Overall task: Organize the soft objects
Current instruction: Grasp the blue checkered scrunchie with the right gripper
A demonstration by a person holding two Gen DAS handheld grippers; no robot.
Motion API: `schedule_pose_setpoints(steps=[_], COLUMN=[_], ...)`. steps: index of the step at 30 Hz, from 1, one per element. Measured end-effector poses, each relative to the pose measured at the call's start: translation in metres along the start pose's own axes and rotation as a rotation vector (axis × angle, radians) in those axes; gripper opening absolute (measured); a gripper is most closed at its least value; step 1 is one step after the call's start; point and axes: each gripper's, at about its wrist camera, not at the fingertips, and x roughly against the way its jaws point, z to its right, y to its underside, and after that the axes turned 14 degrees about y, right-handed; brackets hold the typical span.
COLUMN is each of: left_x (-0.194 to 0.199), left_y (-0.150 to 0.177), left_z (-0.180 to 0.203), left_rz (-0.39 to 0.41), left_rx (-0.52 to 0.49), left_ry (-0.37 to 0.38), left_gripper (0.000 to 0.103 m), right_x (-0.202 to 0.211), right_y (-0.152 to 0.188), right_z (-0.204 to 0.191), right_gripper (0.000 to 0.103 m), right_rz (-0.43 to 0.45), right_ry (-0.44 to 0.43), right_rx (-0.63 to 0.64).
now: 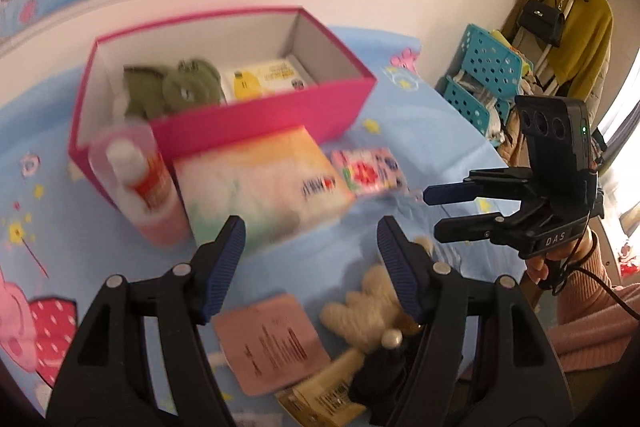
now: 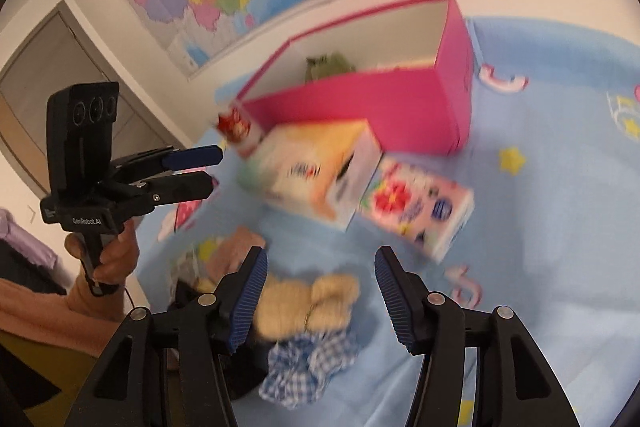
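Left wrist view showed the left claw (image 1: 311, 241) parted and empty above a cream plush bear (image 1: 368, 311); the right claw (image 2: 318, 281) gaped empty over it too, near the pink box (image 1: 256, 119).

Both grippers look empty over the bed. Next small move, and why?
Probably lower the right gripper onto the cream plush toy and close. Its jaws stand open with nothing held, the toy lies just below them, and the pink box already holds a green plush.
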Motion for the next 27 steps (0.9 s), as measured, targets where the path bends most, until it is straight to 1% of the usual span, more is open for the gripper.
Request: schedule_pose_setpoints(steps=[3, 6, 8, 11, 12, 14, 15, 16, 18, 20, 27], left_x=[-0.004, -0.005, -0.006, -0.009, -0.01, -0.013, -0.015, -0.016, -0.018, -0.019, -0.022], left_y=[0.012, 0.02, 0.024, 0.028, 0.03, 0.029, 0.03, 0.03, 0.031, 0.032, 0.032], left_z=[-0.001, -0.003, -0.002, -0.002, -0.001, 0.001, 0.003, 0.005, 0.007, 0.01, 0.014], left_rz=[-0.017, -0.025, -0.028, -0.037, -0.042, -0.048, -0.051, -0.053, -0.059, -0.063, -0.071], left_rx=[0.025, 0.045, 0.053, 0.059, 0.059, 0.056, 0.054, 0.052, 0.046, 0.037, 0.029], left_ry=[0.015, 0.034, 0.041, 0.05, 0.055, 0.061, 0.063, 0.068, 0.075, 0.079, 0.09], left_gripper=[0.07, 0.07, 0.07, 0.07, 0.07, 0.07, 0.07, 0.07, 0.07, 0.07, 0.07], right_x=[-0.003, -0.011, -0.015, -0.016, -0.015, -0.016, -0.016, -0.016, -0.011, 0.001, 0.044], right_y=[0.012, 0.024, 0.033, 0.045, 0.048, 0.053, 0.054, 0.056, 0.054, 0.05, 0.033], right_z=[-0.005, -0.009, -0.008, -0.008, -0.009, -0.008, -0.007, -0.005, 0.0, 0.004, 0.015], right_gripper=[0.057, 0.057, 0.057, 0.057, 0.055, 0.038, 0.023, 0.014, 0.012, 0.011, 0.01], right_rz=[-0.03, -0.073, -0.099, -0.112, -0.108, -0.112, -0.11, -0.109, -0.077, -0.049, 0.092], right_ry=[-0.001, 0.03, 0.03, 0.036, 0.042, 0.047, 0.052, 0.058, 0.085, 0.092, 0.192], right_rx=[0.015, 0.033, 0.03, 0.03, 0.032, 0.031, 0.031, 0.032, 0.016, -0.003, -0.047])
